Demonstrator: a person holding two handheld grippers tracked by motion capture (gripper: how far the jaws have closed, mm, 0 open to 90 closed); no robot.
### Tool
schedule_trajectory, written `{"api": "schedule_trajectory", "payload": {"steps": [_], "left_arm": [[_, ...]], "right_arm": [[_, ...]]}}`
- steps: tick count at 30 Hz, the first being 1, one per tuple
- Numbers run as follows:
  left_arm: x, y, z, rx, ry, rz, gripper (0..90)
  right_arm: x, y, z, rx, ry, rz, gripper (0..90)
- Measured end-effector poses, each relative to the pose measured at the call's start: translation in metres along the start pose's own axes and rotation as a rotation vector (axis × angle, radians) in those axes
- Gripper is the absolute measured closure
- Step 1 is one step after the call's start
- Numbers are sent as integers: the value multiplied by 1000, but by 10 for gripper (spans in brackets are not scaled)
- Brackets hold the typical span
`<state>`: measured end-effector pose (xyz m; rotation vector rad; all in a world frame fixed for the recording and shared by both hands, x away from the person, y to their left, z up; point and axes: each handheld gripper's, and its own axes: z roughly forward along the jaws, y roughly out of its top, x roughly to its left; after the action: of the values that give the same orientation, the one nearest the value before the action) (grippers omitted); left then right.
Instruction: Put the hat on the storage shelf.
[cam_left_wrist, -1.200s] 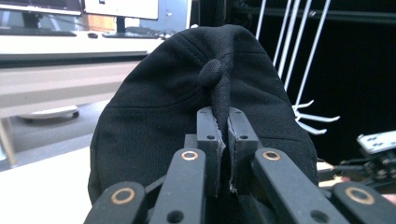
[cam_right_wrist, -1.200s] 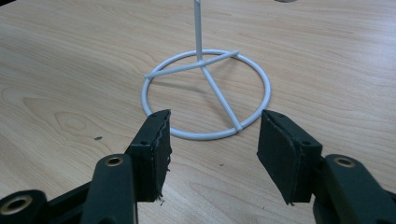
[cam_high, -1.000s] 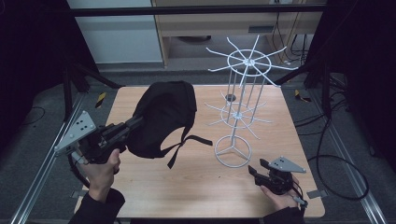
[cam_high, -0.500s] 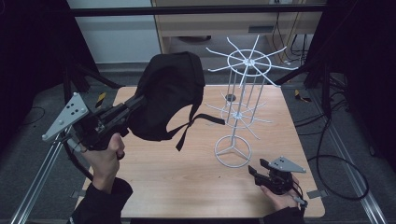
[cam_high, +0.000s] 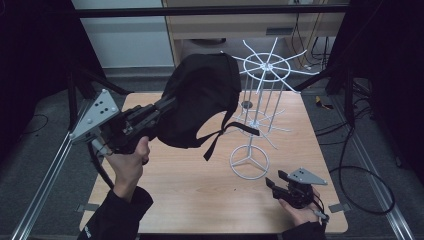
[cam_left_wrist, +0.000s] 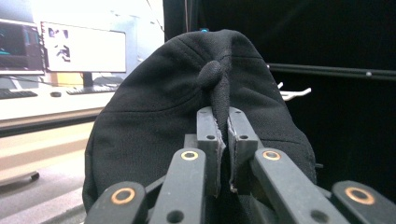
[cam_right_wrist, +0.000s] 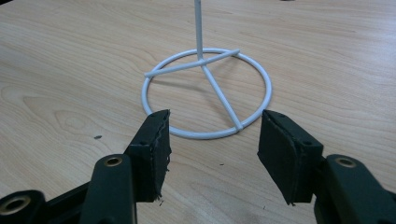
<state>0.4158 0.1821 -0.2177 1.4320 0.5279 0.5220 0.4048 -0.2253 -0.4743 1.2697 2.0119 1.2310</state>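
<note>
table: we see a light wood-grain tabletop (cam_high: 200, 195) on a metal frame; dark surroundings, cables on the floor at right.
rack: white wire display stand w/ spoked top ring and round ring base (cam_high: 249, 162), upright, right of table centre. In the right gripper view its ring base (cam_right_wrist: 205, 93) sits flat on the wood just ahead of the jaws, not touching them.
cap: black fabric baseball cap w/ top button and loose back strap (cam_high: 202, 102), held up in the air clear of the tabletop, left of the rack's upper spokes & near them; we can't tell if it touches a spoke. Strap hangs down toward the rack's mid tier. In the left gripper view the cap (cam_left_wrist: 154, 126) is right in front of the camera, button at top centre.
L gripper: black two-jaw gripper w/ grey three-cornered plate (cam_high: 167, 105), carried by the left hand (cam_high: 127, 162) over the table's left side. Jaws pressed together, pinching a fold of cap fabric just below the button (cam_left_wrist: 223, 140).
R gripper: same type, black w/ grey plate (cam_high: 272, 184), low at the table's near-right edge, pointing at the rack base. Jaws spread apart (cam_right_wrist: 212, 140), nothing betw. them, bare wood below.
</note>
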Motion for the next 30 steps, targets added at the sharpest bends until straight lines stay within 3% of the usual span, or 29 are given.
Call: {"api": "schedule_trajectory", "payload": {"steps": [7, 30], "left_arm": [[3, -15, 12, 56, -34, -18, 854], [11, -56, 34, 227, -36, -33, 821]], "right_arm": [[-1, 0, 1, 2, -3, -11, 436], [0, -1, 2, 11, -5, -12, 422]]}}
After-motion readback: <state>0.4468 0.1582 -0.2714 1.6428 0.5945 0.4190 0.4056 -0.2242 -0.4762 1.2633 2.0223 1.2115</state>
